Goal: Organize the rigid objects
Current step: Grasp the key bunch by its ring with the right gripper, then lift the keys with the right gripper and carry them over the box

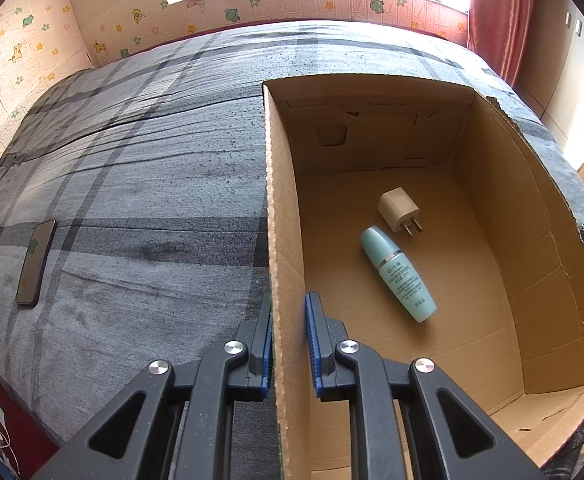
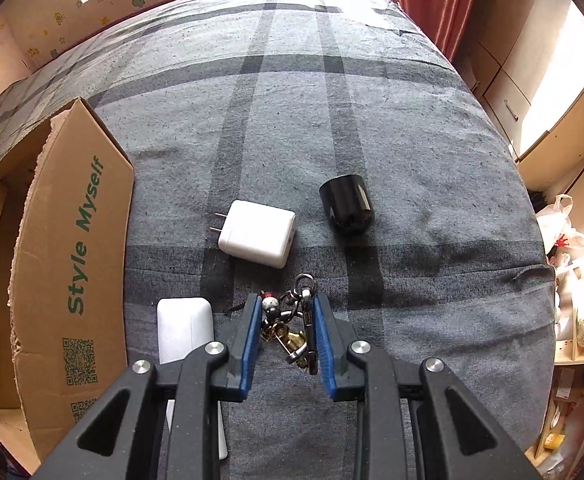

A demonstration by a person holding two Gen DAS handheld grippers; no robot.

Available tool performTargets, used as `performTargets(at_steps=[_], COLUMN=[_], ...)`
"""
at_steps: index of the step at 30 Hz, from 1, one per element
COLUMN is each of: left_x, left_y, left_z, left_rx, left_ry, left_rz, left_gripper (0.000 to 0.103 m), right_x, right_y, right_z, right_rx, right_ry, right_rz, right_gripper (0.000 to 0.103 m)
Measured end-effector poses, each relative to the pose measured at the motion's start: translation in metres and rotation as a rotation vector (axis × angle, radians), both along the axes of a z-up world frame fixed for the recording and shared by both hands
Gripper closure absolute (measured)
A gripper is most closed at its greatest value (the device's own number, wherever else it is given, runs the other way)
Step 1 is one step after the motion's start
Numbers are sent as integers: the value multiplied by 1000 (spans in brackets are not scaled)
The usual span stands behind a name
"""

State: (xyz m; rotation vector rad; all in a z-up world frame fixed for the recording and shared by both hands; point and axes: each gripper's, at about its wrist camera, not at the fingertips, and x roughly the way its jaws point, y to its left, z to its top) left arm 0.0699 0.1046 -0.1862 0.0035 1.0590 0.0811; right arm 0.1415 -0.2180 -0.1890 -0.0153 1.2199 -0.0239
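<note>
Right tool [image 2: 288,332] clamping keyring [image 2: 292,320], white case [image 2: 186,330] half hidden

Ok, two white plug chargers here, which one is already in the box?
The small cube charger, lying on the cardboard box floor beside the teal bottle. The bigger flat charger is out on the bedspread, next to the black cap.

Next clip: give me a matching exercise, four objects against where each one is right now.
1. teal bottle
2. bunch of keys
3. black phone
4. black cap

A. between the right hand-held gripper's pads
B. lying inside the cardboard box
C. on the bedspread beside the large white charger
D. alone on the bedspread, left of the box

Pairs: 1-B, 2-A, 3-D, 4-C
</note>
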Motion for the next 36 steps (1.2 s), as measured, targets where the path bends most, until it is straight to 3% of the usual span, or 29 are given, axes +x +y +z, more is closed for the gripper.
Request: performTargets(at_steps=[24, 36], left_x=[1, 0], left_y=[0, 1], left_z=[0, 0], left_rx=[-4, -4], left_ry=[1, 1], left_rz=[0, -1], left_gripper=[87, 87], right_x=[-8, -7], right_y=[55, 98], right_z=[95, 124], right_rx=[0, 24], right_ry=[-112, -163], right_rz=[152, 241], right_gripper=[76, 76])
